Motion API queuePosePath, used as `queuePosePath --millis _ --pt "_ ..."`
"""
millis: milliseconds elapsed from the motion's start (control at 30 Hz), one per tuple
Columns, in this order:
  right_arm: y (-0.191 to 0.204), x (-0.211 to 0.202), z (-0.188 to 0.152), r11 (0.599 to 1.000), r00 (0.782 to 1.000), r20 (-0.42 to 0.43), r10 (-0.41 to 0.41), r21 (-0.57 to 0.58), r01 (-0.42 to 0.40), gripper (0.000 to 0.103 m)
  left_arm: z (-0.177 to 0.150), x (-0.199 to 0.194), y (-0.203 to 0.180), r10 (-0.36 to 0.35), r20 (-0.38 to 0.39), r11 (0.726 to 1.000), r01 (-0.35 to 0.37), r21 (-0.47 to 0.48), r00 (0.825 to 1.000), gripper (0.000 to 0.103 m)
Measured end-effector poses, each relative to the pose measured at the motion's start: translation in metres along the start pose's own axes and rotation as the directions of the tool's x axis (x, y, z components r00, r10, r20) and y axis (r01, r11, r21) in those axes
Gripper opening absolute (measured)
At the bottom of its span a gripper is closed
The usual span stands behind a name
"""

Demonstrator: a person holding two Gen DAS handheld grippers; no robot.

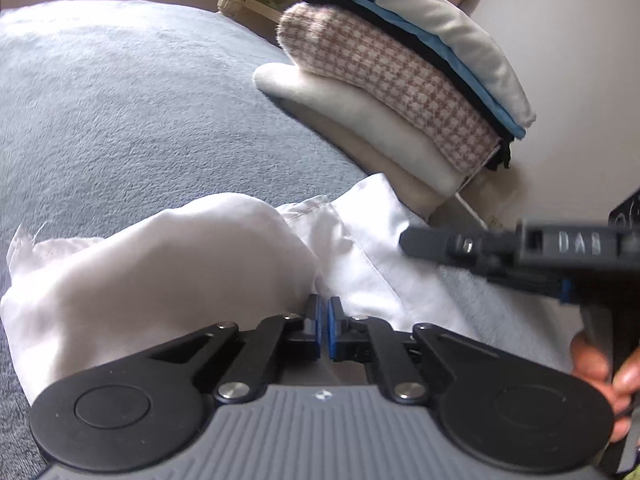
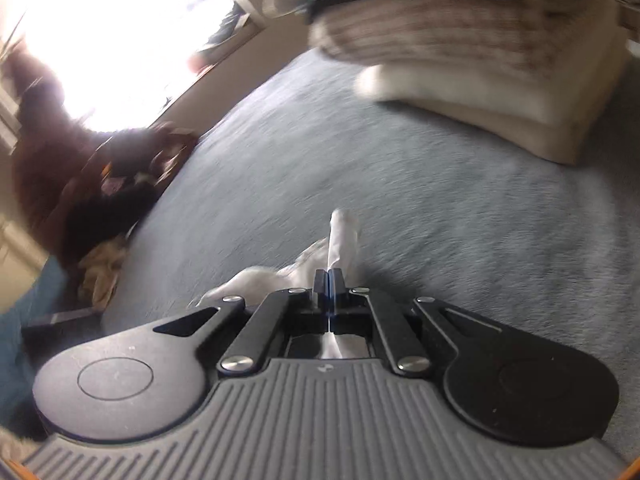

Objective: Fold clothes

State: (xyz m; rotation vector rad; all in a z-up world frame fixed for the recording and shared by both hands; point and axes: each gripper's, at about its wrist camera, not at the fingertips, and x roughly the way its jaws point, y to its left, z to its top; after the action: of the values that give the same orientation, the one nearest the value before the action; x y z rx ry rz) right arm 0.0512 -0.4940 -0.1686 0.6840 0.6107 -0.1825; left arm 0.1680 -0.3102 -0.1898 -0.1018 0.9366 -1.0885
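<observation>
Left gripper (image 1: pixel 324 312) pinched tight on white shirt (image 1: pixel 160 264). Right gripper (image 2: pixel 329 280) pinched tight on shirt too, cloth poking out past pads. Shirt bunched on grey blanket (image 1: pixel 120 100). Folded stack (image 1: pixel 400 80) just beyond.

The only legible lettering is "DAB", in pale raised capitals on the dark body of the right hand-held gripper (image 1: pixel 404 240), which crosses the right side of the left wrist view; motion blur softens the letters. Some pale scrawled marks sit on a black part at that view's right edge, too cut off to read. A small pale emblem marks the grey ribbed housing in each view, without any readable letters.
</observation>
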Motion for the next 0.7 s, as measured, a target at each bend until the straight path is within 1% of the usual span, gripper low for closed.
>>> queuePosePath --millis 67,167,233,300,367,467,533,633,667,700 --pt "0.005 0.006 -0.003 0.999 0.999 -0.044 0.019 -0.029 -0.021 0.0 -0.001 -0.002 0.002 -0.01 0.007 1.0 0.011 -0.019 1.0 0.001" --pt "0.008 0.015 -0.006 0.998 0.995 -0.1 0.008 -0.058 -0.014 0.0 -0.002 -0.006 0.005 -0.027 0.02 0.999 0.028 -0.044 0.999 0.001" --pt "0.005 0.019 -0.008 0.999 0.992 -0.124 0.002 -0.052 -0.009 0.0 -0.002 -0.009 0.007 -0.038 0.026 0.998 0.04 -0.057 0.999 0.001" --pt "-0.001 0.023 -0.009 1.0 0.99 -0.138 0.001 -0.019 -0.003 0.0 -0.002 -0.012 0.009 -0.051 0.03 0.996 0.053 -0.07 0.998 0.0" --pt "-0.009 0.028 -0.01 1.0 0.988 -0.154 0.016 0.027 -0.012 0.0 0.0 -0.014 0.011 -0.078 0.033 0.993 0.08 -0.085 0.996 0.0" --pt "-0.015 0.032 -0.01 0.999 0.987 -0.161 0.024 0.05 -0.017 0.0 0.002 -0.02 0.013 -0.123 0.058 0.987 0.128 -0.101 0.991 0.0" --pt "-0.018 0.034 -0.009 0.998 0.987 -0.16 0.025 0.057 -0.016 0.0 0.004 -0.024 0.013 -0.15 0.078 0.983 0.157 -0.096 0.986 0.0" --pt "-0.021 0.039 -0.007 0.998 0.987 -0.16 0.029 0.061 -0.02 0.0 0.008 -0.026 0.012 -0.143 0.075 0.988 0.147 -0.05 0.987 0.002" --pt "-0.021 0.04 -0.007 0.998 0.986 -0.162 0.028 0.053 -0.019 0.001 0.01 -0.026 0.013 -0.137 0.075 0.989 0.14 -0.039 0.988 0.004" --pt "-0.02 0.041 -0.007 0.999 0.986 -0.163 0.026 0.045 -0.019 0.001 0.012 -0.026 0.013 -0.129 0.072 0.991 0.131 -0.029 0.989 0.01"
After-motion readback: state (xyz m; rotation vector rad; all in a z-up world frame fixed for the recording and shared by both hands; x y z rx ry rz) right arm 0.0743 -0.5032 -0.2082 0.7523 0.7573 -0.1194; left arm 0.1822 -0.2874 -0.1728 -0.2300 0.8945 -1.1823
